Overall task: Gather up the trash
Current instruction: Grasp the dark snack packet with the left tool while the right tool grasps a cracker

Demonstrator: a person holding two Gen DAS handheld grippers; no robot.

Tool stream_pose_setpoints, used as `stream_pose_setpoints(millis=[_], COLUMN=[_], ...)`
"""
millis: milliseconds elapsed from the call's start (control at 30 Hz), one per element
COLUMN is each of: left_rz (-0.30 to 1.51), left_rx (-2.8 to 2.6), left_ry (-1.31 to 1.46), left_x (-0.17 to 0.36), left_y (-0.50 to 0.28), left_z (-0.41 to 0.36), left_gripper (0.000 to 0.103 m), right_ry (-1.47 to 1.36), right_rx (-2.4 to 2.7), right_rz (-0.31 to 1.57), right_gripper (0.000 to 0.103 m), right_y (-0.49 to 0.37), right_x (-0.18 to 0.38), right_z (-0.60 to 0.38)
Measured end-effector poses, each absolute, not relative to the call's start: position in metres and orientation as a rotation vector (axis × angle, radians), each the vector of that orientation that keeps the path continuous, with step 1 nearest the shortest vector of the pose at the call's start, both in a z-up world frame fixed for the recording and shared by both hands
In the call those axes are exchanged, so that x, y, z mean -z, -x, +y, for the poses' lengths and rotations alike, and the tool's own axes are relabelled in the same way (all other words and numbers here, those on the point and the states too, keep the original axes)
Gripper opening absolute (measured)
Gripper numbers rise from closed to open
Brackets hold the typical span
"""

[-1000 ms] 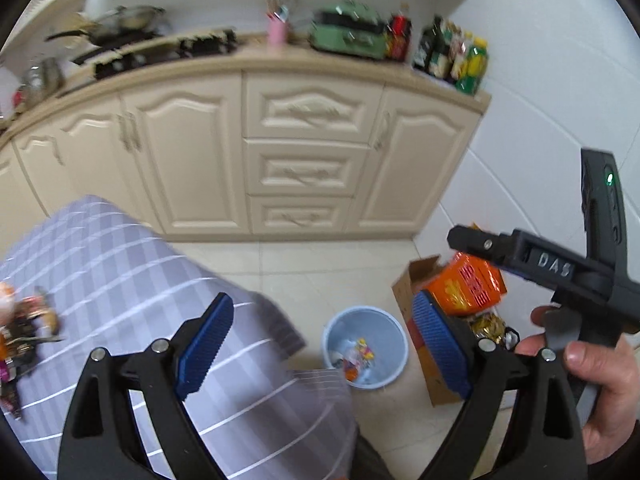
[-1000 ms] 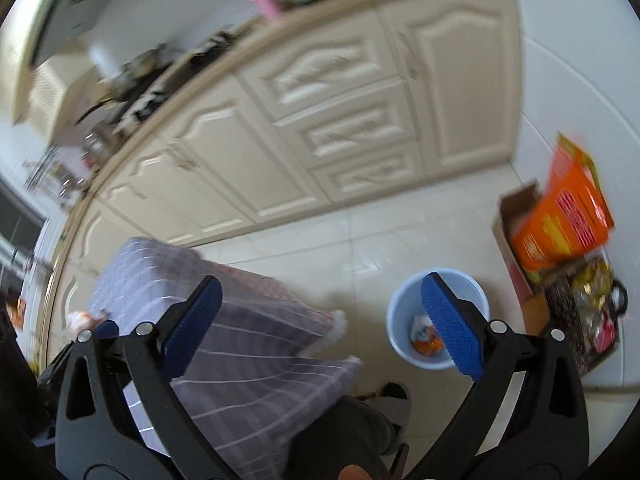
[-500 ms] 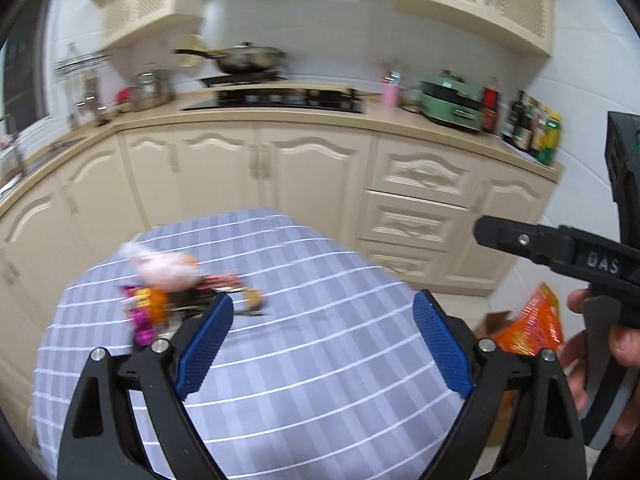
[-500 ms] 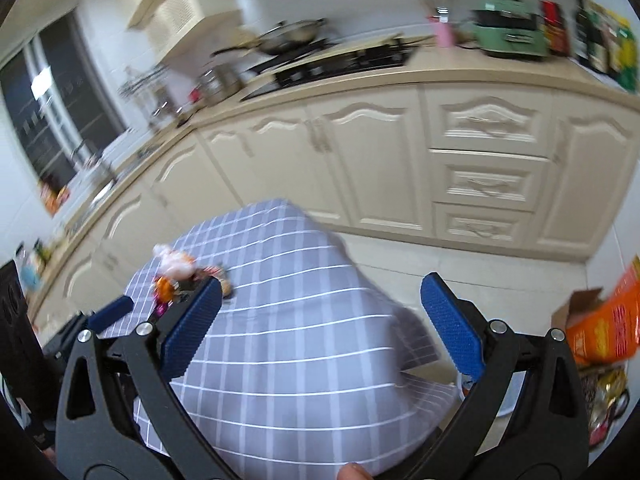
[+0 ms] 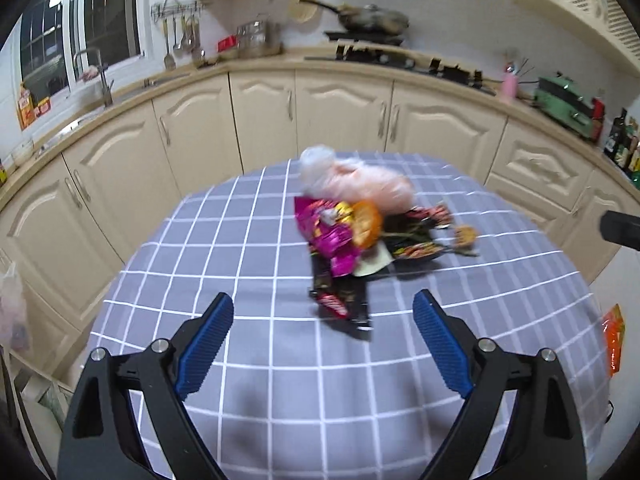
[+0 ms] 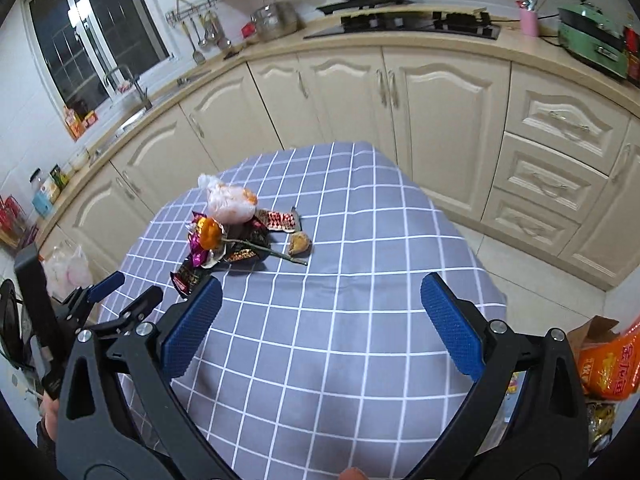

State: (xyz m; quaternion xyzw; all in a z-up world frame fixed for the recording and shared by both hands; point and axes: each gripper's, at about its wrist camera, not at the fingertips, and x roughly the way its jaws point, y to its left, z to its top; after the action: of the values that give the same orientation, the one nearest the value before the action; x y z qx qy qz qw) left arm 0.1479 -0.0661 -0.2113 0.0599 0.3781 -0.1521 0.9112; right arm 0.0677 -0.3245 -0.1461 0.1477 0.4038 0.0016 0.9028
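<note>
Now both claws hang wide open and empty over the table, facing the trash.

Ahead of the left claw the trash lies heaped on the far middle of the checked cloth: a pale bag at the far side, a pink wrapper with an orange flower on it, and a dark wrapper nearest the claw's blue pads. In the right view the right claw sits farther back, with the heap to its far left and a brown lump just right of it. The step looks like the reach for a first piece. The next move probably calls for lowering the left claw over the dark wrapper and closing on that thin, flat piece against the cloth.
</note>
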Motion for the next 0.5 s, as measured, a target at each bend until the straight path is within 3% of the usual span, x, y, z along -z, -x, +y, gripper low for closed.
stream_pose_setpoints(millis=[200,233,300,333,400,467,500], left_rz=[0.856,0.861,0.888,0.904,0.903,0.905,0.912], left_rx=[0.303,0.306,0.337,0.351,0.358,0.377,0.400], left_ry=[-0.123,-0.119,-0.095,-0.078,-0.084,-0.084,-0.065], left_x=[0.243,0.245,0.249,0.252,0.253,0.254,0.253], left_y=[-0.178,-0.182,-0.191,-0.196,-0.199,-0.203,-0.205], left_z=[-0.067,-0.068,-0.069,-0.069,-0.072,-0.074,-0.074], left_gripper=[0.089,0.084,0.070,0.061,0.054,0.037,0.023], right_ry=[-0.260,-0.255,-0.246,-0.235,-0.215,-0.201,-0.198], right_rx=[0.003,0.007,0.003,0.002,-0.001,-0.019,-0.035], right_rz=[0.904,0.916,0.936,0.949,0.966,0.996,1.012], right_gripper=[0.097,0.097,0.093,0.084,0.072,0.062,0.055], right_y=[-0.098,-0.105,-0.117,-0.126,-0.140,-0.159,-0.168], right_x=[0.172,0.178,0.187,0.192,0.198,0.208,0.214], right_z=[-0.316,-0.315,-0.314,-0.312,-0.309,-0.302,-0.297])
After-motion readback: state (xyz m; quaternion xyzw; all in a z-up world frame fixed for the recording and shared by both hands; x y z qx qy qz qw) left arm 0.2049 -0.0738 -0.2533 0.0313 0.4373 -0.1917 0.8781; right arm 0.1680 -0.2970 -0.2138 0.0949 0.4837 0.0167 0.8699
